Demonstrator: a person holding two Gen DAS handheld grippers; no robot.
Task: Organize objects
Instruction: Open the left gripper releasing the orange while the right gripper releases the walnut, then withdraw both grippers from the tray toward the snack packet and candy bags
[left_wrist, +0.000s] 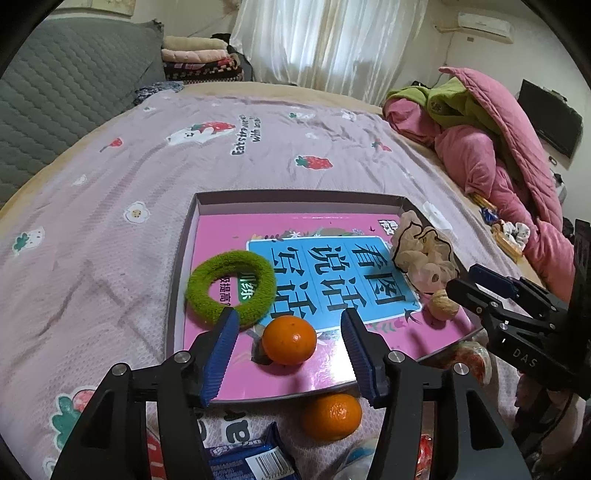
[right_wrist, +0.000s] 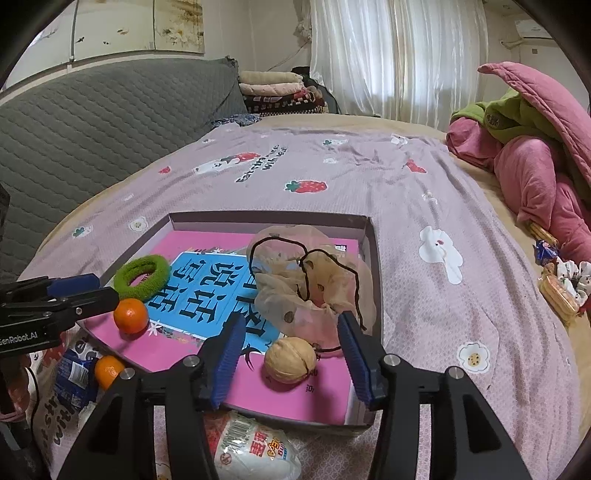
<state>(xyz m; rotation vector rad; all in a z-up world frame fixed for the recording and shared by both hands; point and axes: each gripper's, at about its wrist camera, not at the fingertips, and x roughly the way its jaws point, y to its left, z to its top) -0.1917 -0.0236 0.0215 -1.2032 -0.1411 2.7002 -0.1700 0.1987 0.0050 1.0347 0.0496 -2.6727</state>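
Note:
A shallow box (left_wrist: 184, 258) with a pink book cover as its floor lies on the bed. In it are a green fuzzy ring (left_wrist: 231, 286), an orange (left_wrist: 290, 339), a walnut (left_wrist: 441, 303) and a beige frilly scrunchie (left_wrist: 421, 254). My left gripper (left_wrist: 290, 325) is open, its jaws either side of the orange, not touching it. My right gripper (right_wrist: 291, 325) is open, just above the walnut (right_wrist: 290, 359), near the scrunchie (right_wrist: 310, 280). A second orange (left_wrist: 331, 416) lies on the bedspread outside the box's near wall.
A blue snack packet (left_wrist: 247, 458) and a white wrapped snack (right_wrist: 255, 448) lie on the bedspread near the box. Pink and green quilts (left_wrist: 491, 147) are heaped at the right. Small wrapped snacks (right_wrist: 557, 284) lie at the bed's right edge. A grey headboard (right_wrist: 92, 122) stands at the left.

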